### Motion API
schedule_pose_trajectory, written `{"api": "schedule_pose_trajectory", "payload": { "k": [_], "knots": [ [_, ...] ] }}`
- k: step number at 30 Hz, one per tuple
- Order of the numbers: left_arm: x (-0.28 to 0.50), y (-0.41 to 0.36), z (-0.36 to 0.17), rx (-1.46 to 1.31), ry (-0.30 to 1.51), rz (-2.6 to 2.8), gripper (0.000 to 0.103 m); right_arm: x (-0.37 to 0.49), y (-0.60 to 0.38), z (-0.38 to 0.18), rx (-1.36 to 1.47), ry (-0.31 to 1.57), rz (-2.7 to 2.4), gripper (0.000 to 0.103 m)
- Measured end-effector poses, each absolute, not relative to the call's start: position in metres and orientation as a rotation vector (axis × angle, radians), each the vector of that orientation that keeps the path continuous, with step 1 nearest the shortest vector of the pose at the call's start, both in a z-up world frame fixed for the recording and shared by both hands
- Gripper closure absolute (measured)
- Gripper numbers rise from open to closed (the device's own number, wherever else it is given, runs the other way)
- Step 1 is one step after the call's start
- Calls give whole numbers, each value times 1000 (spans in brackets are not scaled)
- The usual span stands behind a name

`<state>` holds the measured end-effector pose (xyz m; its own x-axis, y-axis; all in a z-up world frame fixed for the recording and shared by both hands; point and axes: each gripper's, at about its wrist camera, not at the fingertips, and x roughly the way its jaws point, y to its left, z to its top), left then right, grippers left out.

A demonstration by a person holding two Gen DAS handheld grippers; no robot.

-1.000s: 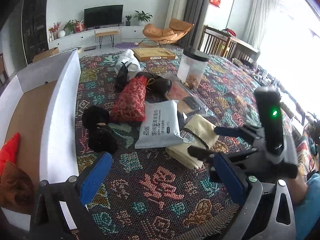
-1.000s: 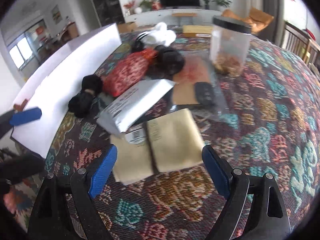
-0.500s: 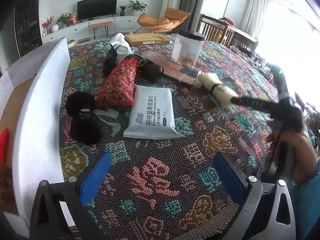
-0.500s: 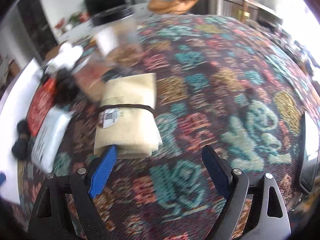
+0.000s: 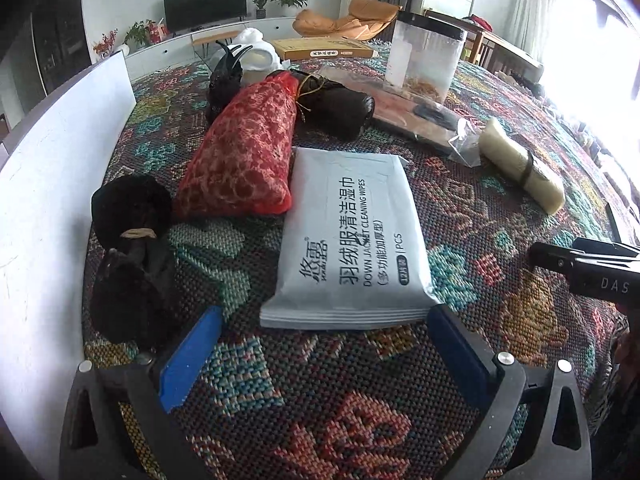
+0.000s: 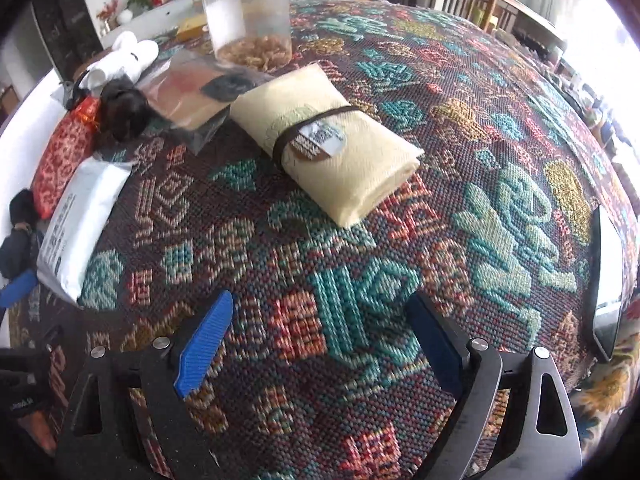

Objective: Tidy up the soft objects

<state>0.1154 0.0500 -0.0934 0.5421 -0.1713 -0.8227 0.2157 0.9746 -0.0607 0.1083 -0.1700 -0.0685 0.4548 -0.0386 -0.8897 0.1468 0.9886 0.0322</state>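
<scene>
The folded cream cloth bundle with a dark band (image 6: 326, 142), which a second ago lay just beside the grey wipes packet (image 5: 352, 240) and partly under its near corner, now rests well apart from that packet, near the clear plastic jar (image 6: 248, 12). The right claw (image 6: 320, 344), whose jaws have just been opening with nothing between them, has let it go. The left claw (image 5: 320, 352) has come down close to the wipes packet.

Clear jar (image 6: 249, 16) with black lid, flat yellow box (image 5: 324, 49), patterned woven tablecloth (image 6: 360, 280), television (image 5: 205, 4) behind.
</scene>
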Motion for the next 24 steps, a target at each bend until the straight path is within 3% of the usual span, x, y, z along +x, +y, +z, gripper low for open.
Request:
{"api": "schedule_pose_trajectory", "payload": {
  "k": [5, 18, 21, 24],
  "knots": [
    [122, 41, -99, 107, 954, -213, 0, 119, -176, -73, 130, 1015, -145, 6],
    [122, 42, -99, 103, 951, -214, 0, 114, -172, -73, 108, 976, -143, 5],
    [122, 43, -99, 102, 951, -214, 0, 112, -174, -72, 109, 996, -115, 5],
    [122, 43, -99, 102, 950, -214, 0, 111, -176, -68, 52, 1147, -2, 5]
  ]
}}
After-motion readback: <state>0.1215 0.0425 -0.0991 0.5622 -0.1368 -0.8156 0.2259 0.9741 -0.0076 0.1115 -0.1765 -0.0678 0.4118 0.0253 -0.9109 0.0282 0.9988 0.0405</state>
